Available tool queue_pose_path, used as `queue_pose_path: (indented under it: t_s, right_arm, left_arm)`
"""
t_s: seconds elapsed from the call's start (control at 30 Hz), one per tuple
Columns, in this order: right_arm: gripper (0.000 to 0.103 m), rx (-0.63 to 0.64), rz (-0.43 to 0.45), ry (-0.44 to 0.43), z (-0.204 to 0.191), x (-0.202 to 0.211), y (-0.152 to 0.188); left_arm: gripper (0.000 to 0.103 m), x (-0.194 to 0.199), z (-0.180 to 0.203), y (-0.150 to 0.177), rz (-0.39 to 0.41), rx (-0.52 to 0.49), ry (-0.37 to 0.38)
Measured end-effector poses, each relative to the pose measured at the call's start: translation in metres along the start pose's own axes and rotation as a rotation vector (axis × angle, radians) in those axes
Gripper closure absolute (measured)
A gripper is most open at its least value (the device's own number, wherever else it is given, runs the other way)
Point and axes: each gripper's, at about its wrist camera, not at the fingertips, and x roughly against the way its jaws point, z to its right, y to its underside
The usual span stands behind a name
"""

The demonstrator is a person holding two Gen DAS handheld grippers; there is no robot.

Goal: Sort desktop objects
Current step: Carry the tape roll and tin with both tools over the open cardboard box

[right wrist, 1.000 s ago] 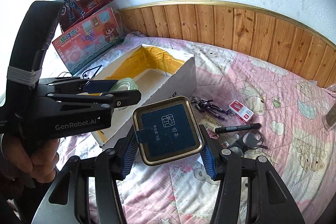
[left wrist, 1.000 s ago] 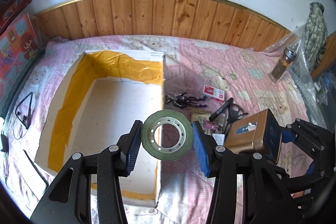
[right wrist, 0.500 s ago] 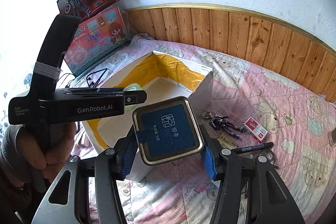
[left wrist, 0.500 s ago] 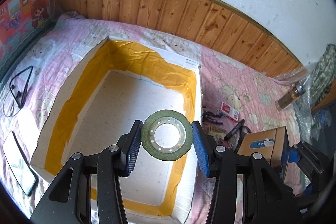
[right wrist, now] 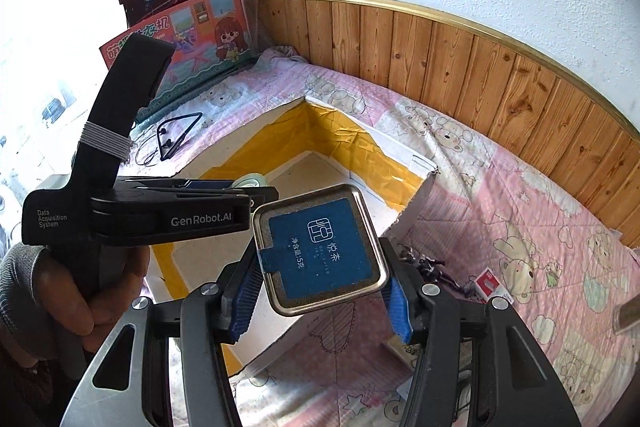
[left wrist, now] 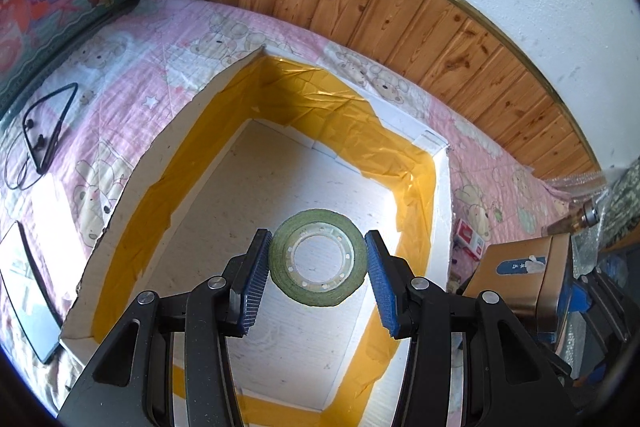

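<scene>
The green tape roll point(left wrist: 318, 257) is clamped between the blue pads of the left gripper point(left wrist: 318, 263), its open core facing the camera, and it hangs over the floor of the white box point(left wrist: 280, 195) lined with yellow tape. The left gripper points down into the box from above. In the right wrist view the same gripper point(right wrist: 256, 187) lies level, held from below by the person's left hand point(right wrist: 80, 291), reaching over the box point(right wrist: 320, 131). The right gripper point(right wrist: 320, 287) grips the square tin point(right wrist: 322, 253) by its sides, blue label toward the camera, held up just outside the box's near corner above the pink bedspread point(right wrist: 520, 211).

A second ago the roll hung over the box's right wall; it has since moved well inside, and the tin has come closer to the box.
</scene>
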Motion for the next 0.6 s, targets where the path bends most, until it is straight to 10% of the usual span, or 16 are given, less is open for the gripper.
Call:
queue_pose_path:
  t_s: [0.6]
  right_arm:
    - [0.048,0.114,-0.120,0.053,-0.007,-0.067,-0.037]
  left_arm:
    - [0.054,-0.029,-0.026,-0.028,-0.031,0.112,-0.012]
